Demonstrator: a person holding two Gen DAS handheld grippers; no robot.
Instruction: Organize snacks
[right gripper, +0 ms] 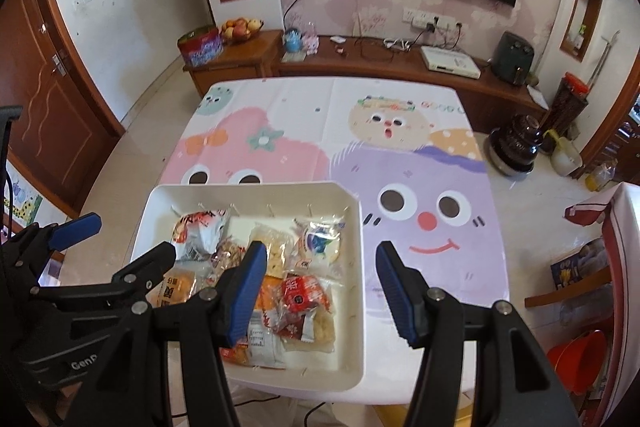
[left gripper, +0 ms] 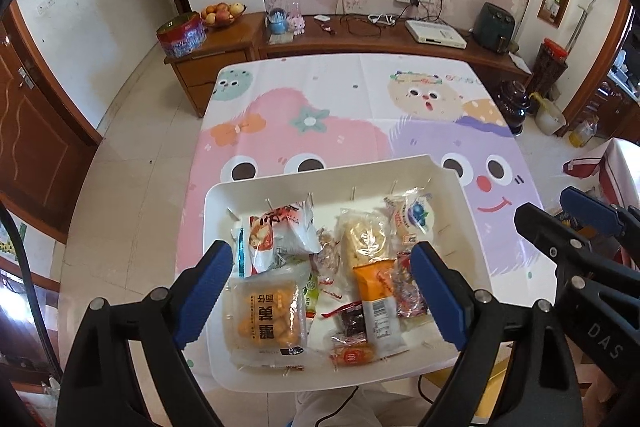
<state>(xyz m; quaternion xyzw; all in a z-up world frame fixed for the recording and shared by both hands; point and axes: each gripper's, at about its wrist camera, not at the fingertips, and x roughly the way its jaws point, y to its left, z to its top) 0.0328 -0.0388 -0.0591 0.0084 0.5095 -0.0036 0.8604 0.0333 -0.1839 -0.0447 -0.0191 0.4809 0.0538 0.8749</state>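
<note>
Here, through my left wrist camera, the white tray (left gripper: 452,187) sits at the table's (left gripper: 352,99) near edge, heaped with wrapped snacks (left gripper: 360,267); my left hand-held gripper (left gripper: 322,301) hangs spread above them, its fingers hiding several packets. From the right wrist, my right hand-held gripper (right gripper: 318,293) is spread too, straddling the tray's right wall; labels blur.
</note>
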